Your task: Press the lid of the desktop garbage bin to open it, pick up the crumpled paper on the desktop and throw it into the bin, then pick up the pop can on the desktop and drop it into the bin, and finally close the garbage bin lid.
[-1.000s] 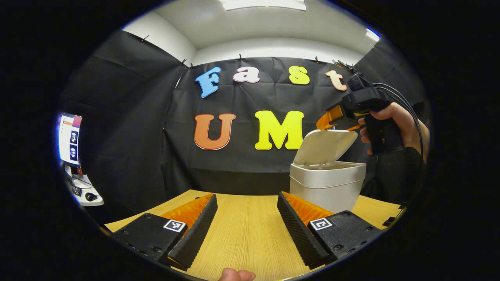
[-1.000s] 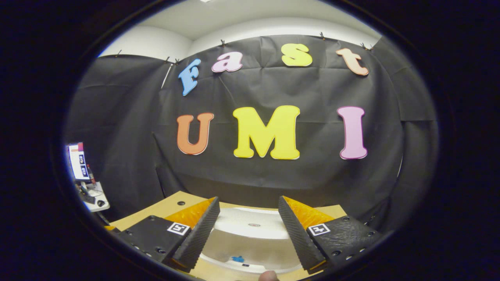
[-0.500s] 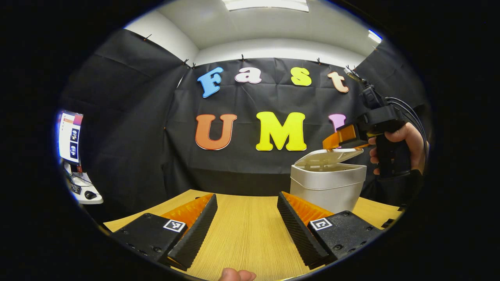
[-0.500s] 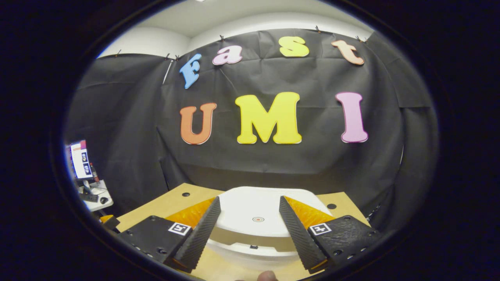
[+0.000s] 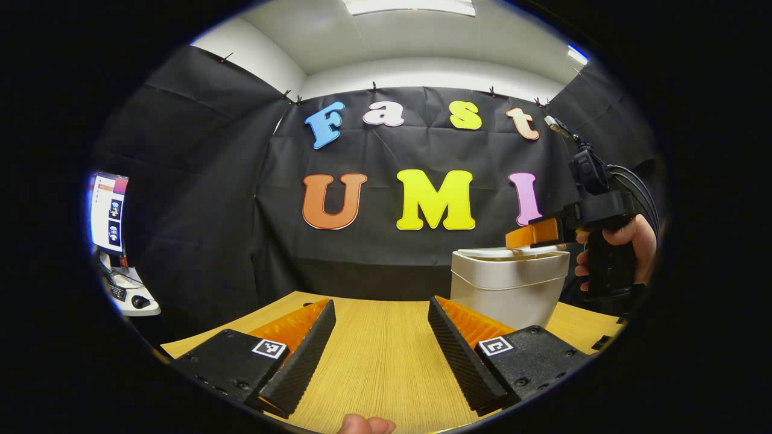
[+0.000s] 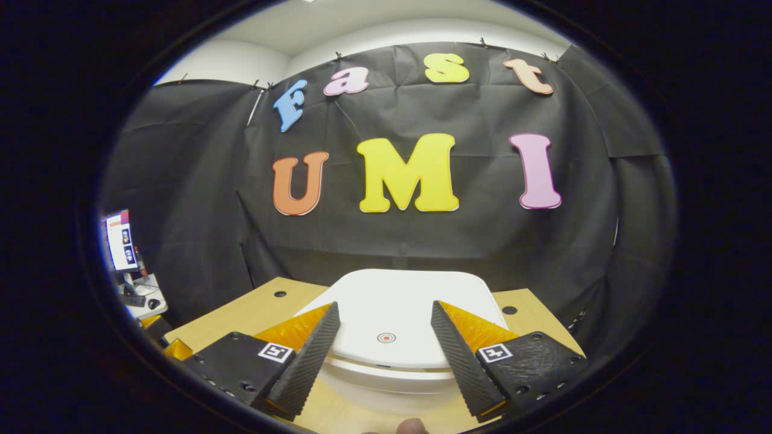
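Note:
A white desktop bin (image 5: 506, 289) stands on the wooden table (image 5: 380, 355) at the right of the left gripper view. Its lid (image 6: 398, 313) lies almost flat on the rim, a small round mark at its middle. My right gripper (image 6: 386, 310) is open, its fingers resting on or just above the lid; in the left gripper view the right gripper (image 5: 534, 234) sits on top of the bin, held by a hand (image 5: 621, 235). My left gripper (image 5: 381, 307) is open and holds nothing, low over the table left of the bin.
A side desk with a monitor (image 5: 107, 214) stands beyond the table's left edge. Holes (image 6: 280, 294) mark the table's far corners beside the bin. Bare tabletop stretches in front of the left gripper.
The lid has swung down from standing open to nearly flat on the bin. The right gripper came down with it. The left gripper has stayed in place.

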A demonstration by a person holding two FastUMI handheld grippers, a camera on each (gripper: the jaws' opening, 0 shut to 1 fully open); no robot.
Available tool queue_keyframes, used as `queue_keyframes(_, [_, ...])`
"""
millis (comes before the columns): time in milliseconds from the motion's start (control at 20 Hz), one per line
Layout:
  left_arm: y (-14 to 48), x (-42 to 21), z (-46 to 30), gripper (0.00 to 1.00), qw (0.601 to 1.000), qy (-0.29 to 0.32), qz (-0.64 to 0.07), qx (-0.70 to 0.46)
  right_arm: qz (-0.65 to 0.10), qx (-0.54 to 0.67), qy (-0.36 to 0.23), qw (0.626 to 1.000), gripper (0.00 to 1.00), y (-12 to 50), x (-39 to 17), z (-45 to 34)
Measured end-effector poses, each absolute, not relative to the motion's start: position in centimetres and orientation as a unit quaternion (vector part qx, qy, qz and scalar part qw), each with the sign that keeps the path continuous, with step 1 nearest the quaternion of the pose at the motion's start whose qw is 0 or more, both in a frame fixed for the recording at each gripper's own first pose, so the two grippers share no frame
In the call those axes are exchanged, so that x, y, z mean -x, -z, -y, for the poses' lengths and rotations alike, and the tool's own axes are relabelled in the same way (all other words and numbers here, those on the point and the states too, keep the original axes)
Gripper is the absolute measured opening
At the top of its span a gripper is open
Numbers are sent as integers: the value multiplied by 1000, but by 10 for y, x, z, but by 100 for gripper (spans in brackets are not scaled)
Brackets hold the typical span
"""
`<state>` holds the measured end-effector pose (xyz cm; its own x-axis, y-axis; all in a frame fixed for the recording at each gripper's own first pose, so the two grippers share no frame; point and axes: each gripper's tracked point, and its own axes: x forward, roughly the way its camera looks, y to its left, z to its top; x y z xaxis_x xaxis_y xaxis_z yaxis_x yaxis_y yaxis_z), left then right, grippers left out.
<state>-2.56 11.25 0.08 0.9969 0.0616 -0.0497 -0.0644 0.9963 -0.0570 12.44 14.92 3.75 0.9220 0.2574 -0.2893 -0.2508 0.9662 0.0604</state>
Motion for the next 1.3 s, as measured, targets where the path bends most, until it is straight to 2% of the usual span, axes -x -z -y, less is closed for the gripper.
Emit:
queue_keyframes(400, [4,23,-115,99,998,-35,-29,32,-128,-19,-136,982,97,-29,-125,-148])
queue_keyframes(550, [8,22,-115,99,998,-38,-35,31,-91,3,-128,988,99,-28,-125,-149])
queue_keyframes(800, [11,21,-113,99,998,-35,-39,34,-94,-1,-130,987,99,-20,-124,-149])
queue_keyframes(1300, [2,25,-104,99,999,-34,-25,19,-36,24,-123,991,94,-48,-113,-153])
